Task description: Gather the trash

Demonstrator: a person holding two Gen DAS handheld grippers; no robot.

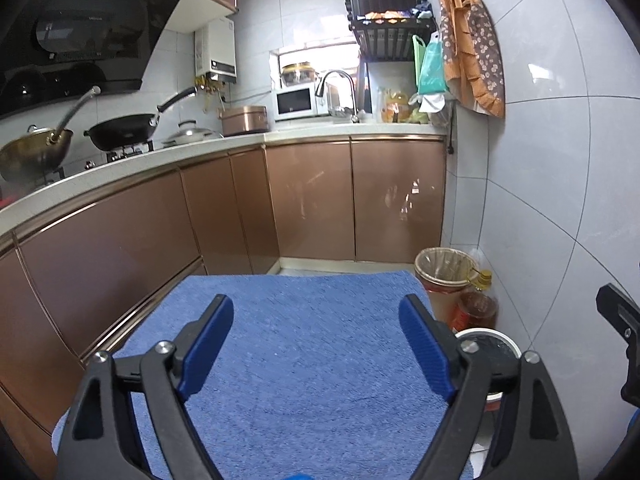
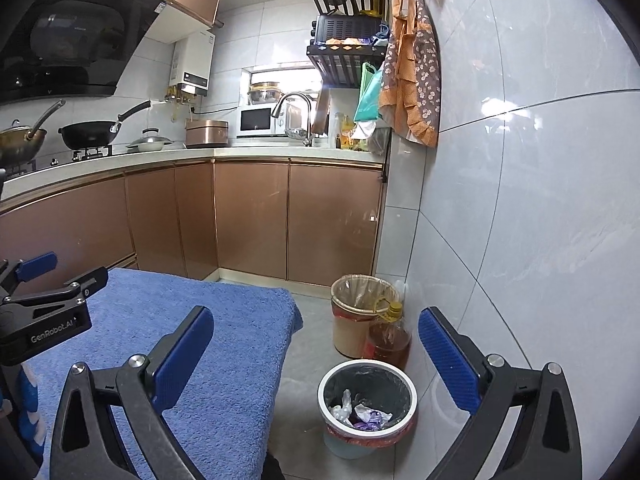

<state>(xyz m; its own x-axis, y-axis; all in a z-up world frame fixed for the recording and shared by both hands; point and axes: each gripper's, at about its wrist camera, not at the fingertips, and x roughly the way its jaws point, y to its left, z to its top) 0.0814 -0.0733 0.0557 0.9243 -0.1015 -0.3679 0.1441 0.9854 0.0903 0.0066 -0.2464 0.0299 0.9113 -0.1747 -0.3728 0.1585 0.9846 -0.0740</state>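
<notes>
A small bin with a white rim and black liner stands on the floor to the right of the blue-towelled table. Crumpled white and purple trash lies inside it. My right gripper is open and holds nothing, hanging above the table's right edge and the bin. My left gripper is open too, over the bare blue towel, with nothing between its pads. In the left wrist view the bin peeks out behind the right finger. No loose trash shows on the towel.
A taller bin with a clear liner and a bottle of oil stand by the tiled wall. Brown cabinets run along the left and back under a counter with woks, a rice cooker and a microwave.
</notes>
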